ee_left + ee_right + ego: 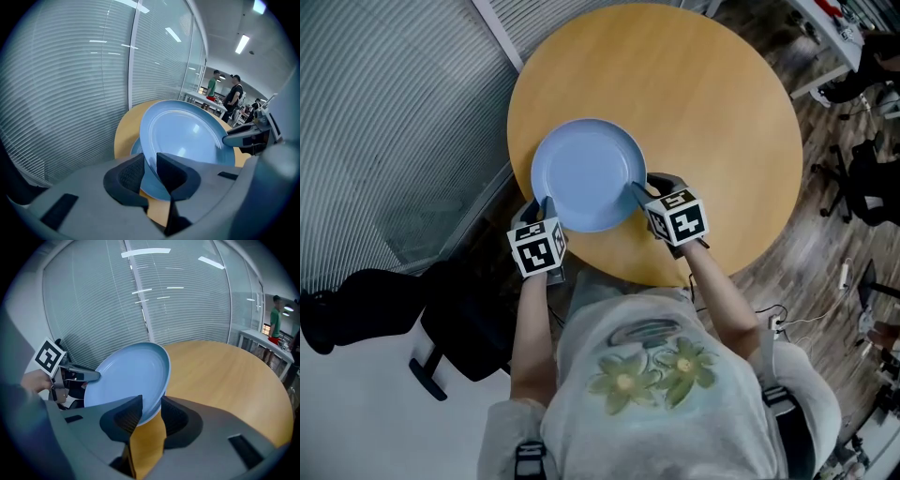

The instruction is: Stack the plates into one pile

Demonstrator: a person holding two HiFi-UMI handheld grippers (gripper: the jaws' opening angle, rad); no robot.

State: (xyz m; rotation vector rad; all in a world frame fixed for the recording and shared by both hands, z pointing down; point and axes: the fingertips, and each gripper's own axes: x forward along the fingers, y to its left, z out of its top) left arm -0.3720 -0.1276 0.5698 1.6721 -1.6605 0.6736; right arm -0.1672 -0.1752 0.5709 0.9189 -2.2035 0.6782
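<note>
The left gripper (pixel 546 208) and right gripper (pixel 642 187) each clamp opposite rims of 1 blue plate (pixel 586 173), tilted over the table's (pixel 703 112) near edge. A 2nd plate (pixel 135 148) shows beneath it.

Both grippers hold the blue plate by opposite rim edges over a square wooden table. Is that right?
No: the table is round, as the head view shows. The left gripper and right gripper do hold the blue plate by opposite rim edges.

Plate (pixel 586 173) smooth, glossy, ceramic-looking; table (pixel 712 122) matt wood-look top; blinds (pixel 70 93) ribbed, matt.
</note>
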